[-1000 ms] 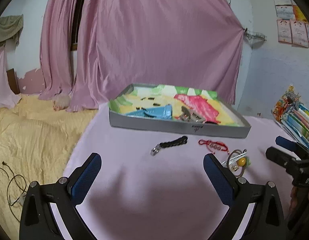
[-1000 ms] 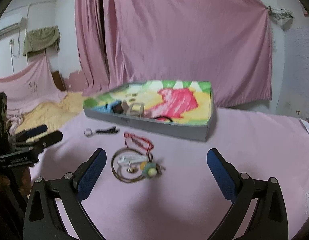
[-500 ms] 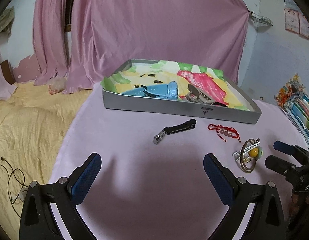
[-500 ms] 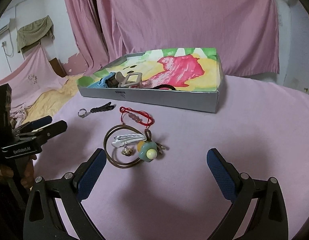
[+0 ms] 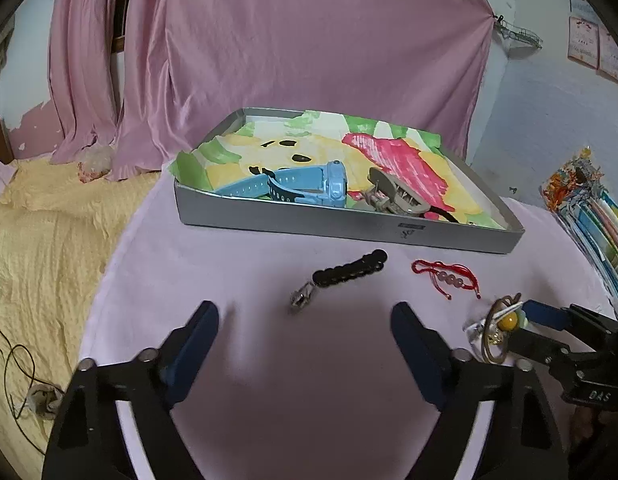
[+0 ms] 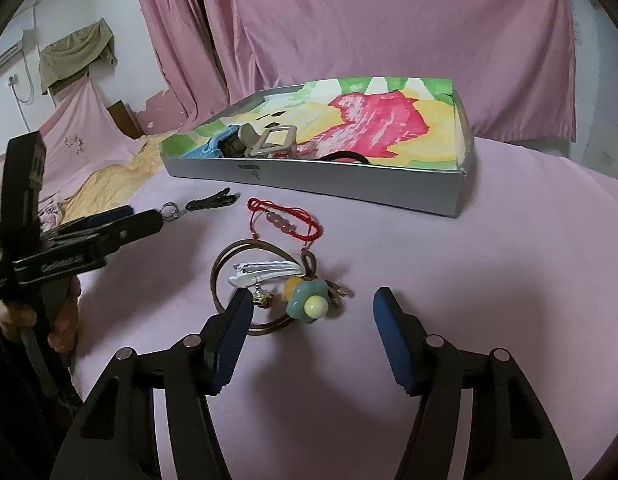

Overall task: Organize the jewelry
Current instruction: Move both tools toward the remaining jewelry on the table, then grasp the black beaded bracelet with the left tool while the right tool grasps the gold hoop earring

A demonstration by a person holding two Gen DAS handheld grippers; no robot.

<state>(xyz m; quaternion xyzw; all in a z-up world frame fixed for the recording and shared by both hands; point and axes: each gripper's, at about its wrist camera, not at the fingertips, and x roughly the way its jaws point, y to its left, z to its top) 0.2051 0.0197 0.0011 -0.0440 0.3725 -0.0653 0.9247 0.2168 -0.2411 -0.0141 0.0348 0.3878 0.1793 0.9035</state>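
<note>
- Now the right claw [image 6: 313,322] hangs low over the pink counter [image 6: 509,264] with its jaws apart, the flower charm [image 6: 307,303] sitting just ahead between the blue pads [image 6: 233,332].
- That charm lies in a small heap with a brass bangle [image 6: 225,264] and a white clip [image 6: 265,270], all touching, so a clean pick means closing on one piece only; the charm's round body looks the easiest bite.
- Lower until the pads straddle the charm, then close gently; a hard squeeze could pop it out sideways.
- Watch the left pad, which sits just at the bangle's rim and may snag it.
- Left claw [image 5: 305,336] is also spread wide, aimed at the black clip [image 5: 349,270] lying on the counter short of the tray [image 5: 341,226]; nothing is held.
- Red bracelet [image 5: 445,276] lies apart between the black clip and the heap, still to be gathered.
- Tray already holds a blue watch [image 5: 309,186] and a beige claw clip [image 5: 393,196]; I judge the loose pieces go in beside them, over the near wall.
- Lift clear of the wall before crossing it.
</note>
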